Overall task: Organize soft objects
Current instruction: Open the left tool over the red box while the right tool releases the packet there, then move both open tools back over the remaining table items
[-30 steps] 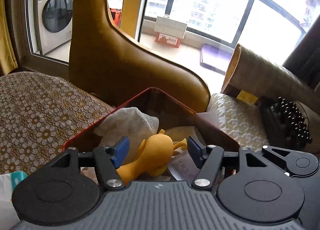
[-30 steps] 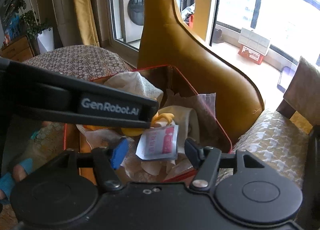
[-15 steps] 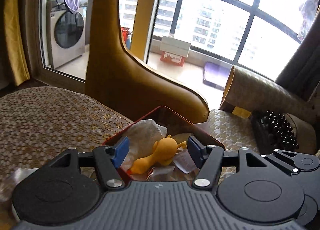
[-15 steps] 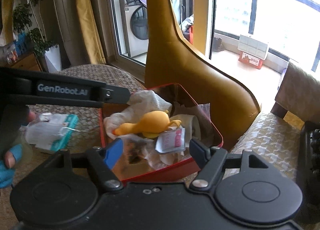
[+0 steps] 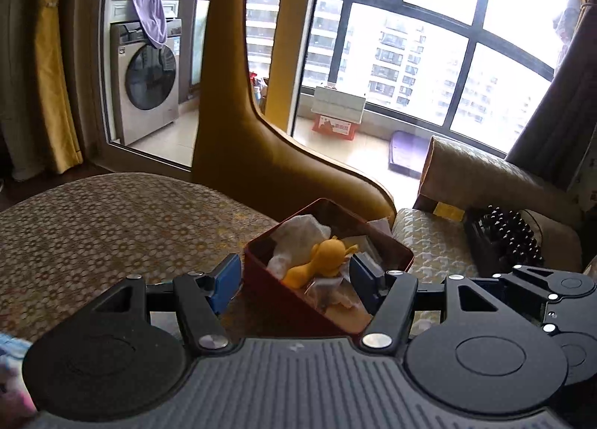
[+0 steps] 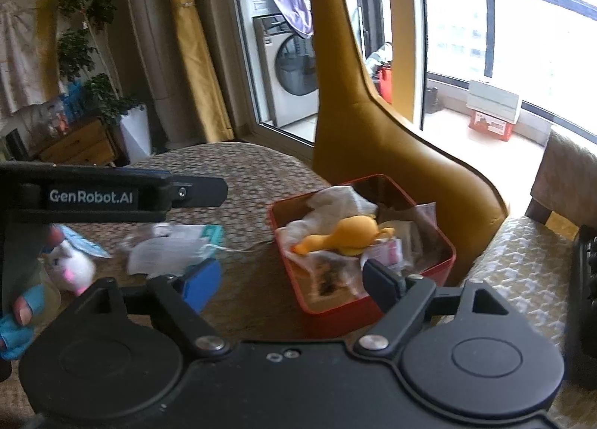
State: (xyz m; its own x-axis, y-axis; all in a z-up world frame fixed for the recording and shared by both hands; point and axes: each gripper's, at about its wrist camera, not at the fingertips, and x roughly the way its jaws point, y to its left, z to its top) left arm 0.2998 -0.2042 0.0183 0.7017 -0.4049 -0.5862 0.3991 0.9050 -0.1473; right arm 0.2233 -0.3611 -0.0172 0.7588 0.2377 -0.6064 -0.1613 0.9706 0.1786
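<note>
A red box (image 6: 444, 261) on the patterned table holds a yellow rubber duck (image 6: 350, 233), a white cloth (image 6: 339, 201) and small packets. The box (image 5: 261, 253) and the duck (image 5: 324, 255) also show in the left wrist view. My left gripper (image 5: 294, 274) is open and empty, held back above the box's near corner. My right gripper (image 6: 289, 281) is open and empty, in front of the box. A clear and teal packet (image 6: 175, 248) and a small white plush toy (image 6: 72, 268) lie on the table left of the box.
A tall mustard chair back (image 6: 373, 137) rises right behind the box. A cushioned seat (image 5: 433, 246) with a black beaded item (image 5: 507, 238) lies to the right. The left gripper's body (image 6: 112, 193) crosses the right wrist view at left.
Both grippers have pulled back and up from the box, which now looks smaller and farther. The duck stays in the box. The table left of the box has come into view.
</note>
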